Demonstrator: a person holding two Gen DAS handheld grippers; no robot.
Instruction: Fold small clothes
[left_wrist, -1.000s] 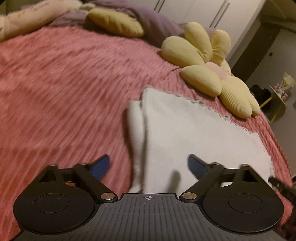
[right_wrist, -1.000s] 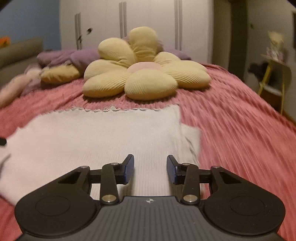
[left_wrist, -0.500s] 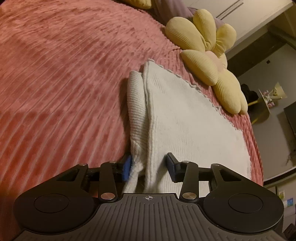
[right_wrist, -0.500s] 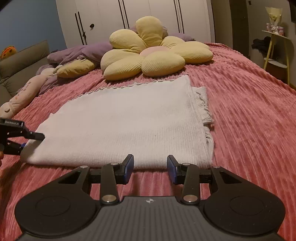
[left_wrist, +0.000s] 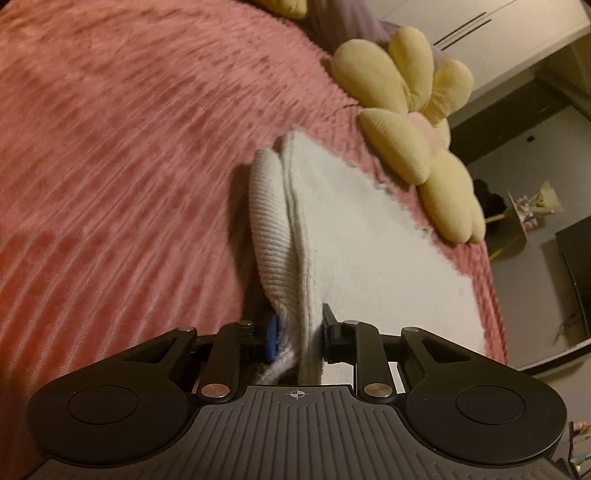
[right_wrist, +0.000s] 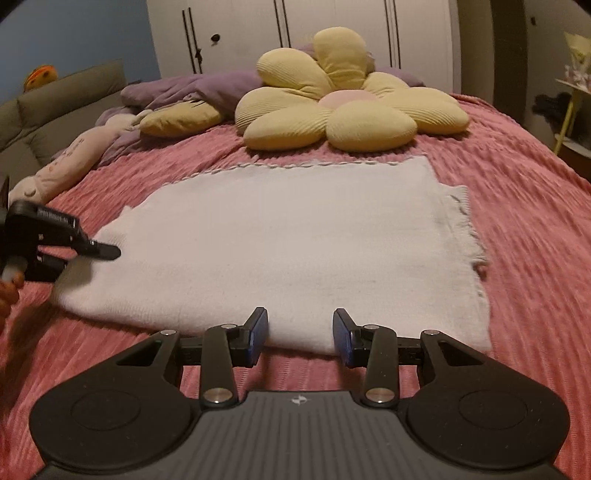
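My left gripper (left_wrist: 297, 334) has just been closing and now pinches the near left corner of the white garment (right_wrist: 288, 243), cloth bunched between its pads. My right gripper (right_wrist: 300, 334) hangs with fingers apart at the garment's near edge, holding nothing. The garment lies flat on the pink bedspread (right_wrist: 535, 221), near the flower cushion (right_wrist: 347, 110).

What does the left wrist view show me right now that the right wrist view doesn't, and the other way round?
Only the left wrist view: the left gripper pinching the white garment's folded corner; its jaws have just been closing, and the fabric bunches between the pads.

Only the right wrist view: the right gripper open at the garment's near edge, gripping nothing, plus the whole garment laid flat and a grey sofa.

Both: the garment, pink bedspread and yellow flower cushion.
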